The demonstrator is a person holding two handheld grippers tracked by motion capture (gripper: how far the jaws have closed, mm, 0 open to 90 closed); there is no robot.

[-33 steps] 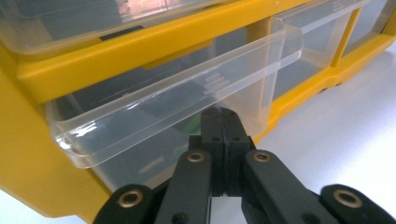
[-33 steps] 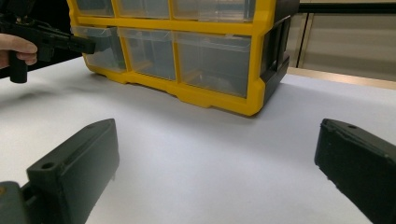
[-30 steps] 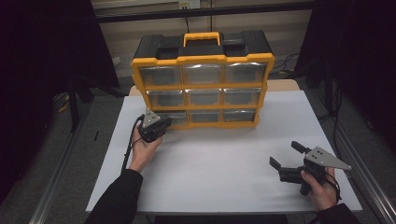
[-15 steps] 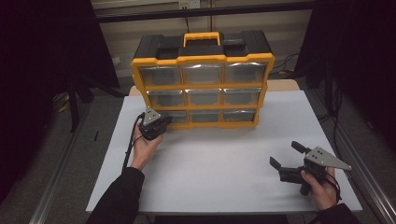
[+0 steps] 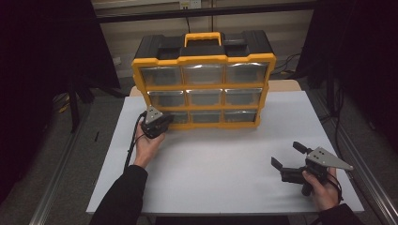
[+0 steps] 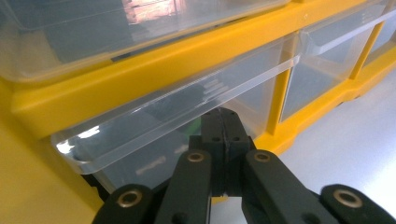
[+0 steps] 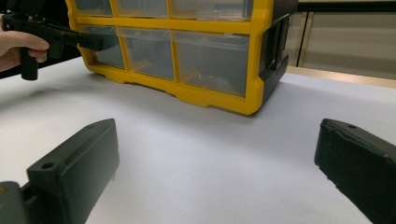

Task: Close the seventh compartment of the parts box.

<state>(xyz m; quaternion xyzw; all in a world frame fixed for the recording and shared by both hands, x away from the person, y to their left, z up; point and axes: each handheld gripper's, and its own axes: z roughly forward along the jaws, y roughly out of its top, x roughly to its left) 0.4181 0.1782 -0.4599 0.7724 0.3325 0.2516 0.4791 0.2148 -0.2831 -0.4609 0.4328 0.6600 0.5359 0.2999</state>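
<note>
A yellow and black organizer [image 5: 204, 85] with clear drawers stands upright at the back of the white table [image 5: 225, 164]. My left gripper [image 5: 165, 123] is at its bottom-left drawer [image 5: 178, 117]. In the left gripper view the jaws are pressed together, and the left gripper [image 6: 221, 119] has its tip just under the clear front lip of that drawer [image 6: 154, 112]. Nothing shows between the jaws. My right gripper [image 5: 286, 154] is held low over the table's front right, open and holding nothing. In the right gripper view the right gripper [image 7: 217, 135] points toward the organizer [image 7: 210, 100], and the left gripper [image 7: 93, 41] shows at the drawer.
The organizer has three rows of three drawers and a yellow carry handle [image 5: 202, 37] on top. Bare white table lies between the two hands. Dark floor and metal rails flank the table on both sides.
</note>
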